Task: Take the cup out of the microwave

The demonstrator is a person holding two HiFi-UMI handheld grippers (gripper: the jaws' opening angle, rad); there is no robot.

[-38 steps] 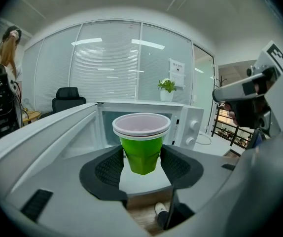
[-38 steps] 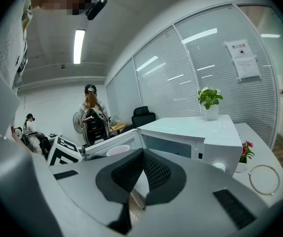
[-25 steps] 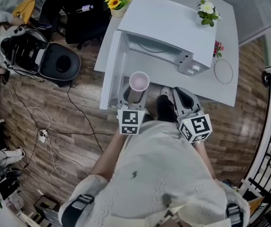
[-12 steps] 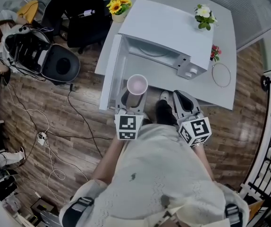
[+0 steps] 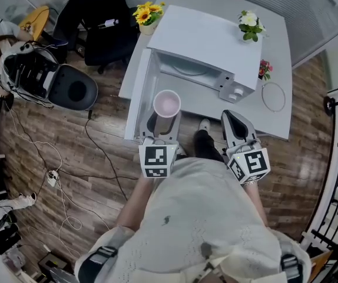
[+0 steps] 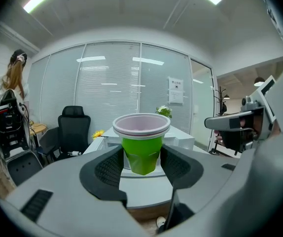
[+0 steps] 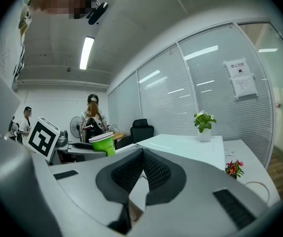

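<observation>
Green plastic cup with pink lining (image 5: 167, 104) sits higher than a second ago, clamped in the left gripper (image 5: 160, 126), outside the white microwave (image 5: 210, 40), above the white table (image 5: 275, 117) near edge. Right gripper (image 5: 235, 126) is closed, empty. Removal looks essentially complete.

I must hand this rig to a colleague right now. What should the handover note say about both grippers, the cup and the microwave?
Left gripper: shut on the green cup, one pad on each side, cup upright.
Right gripper: jaws together, nothing in them, held beside the left one.
Microwave: on the white table, its door swung open.
Done: the cup is out of the cavity, held in front of the opening.
Left: probably set the cup down on a bare part of the table, then perhaps close the door.
</observation>
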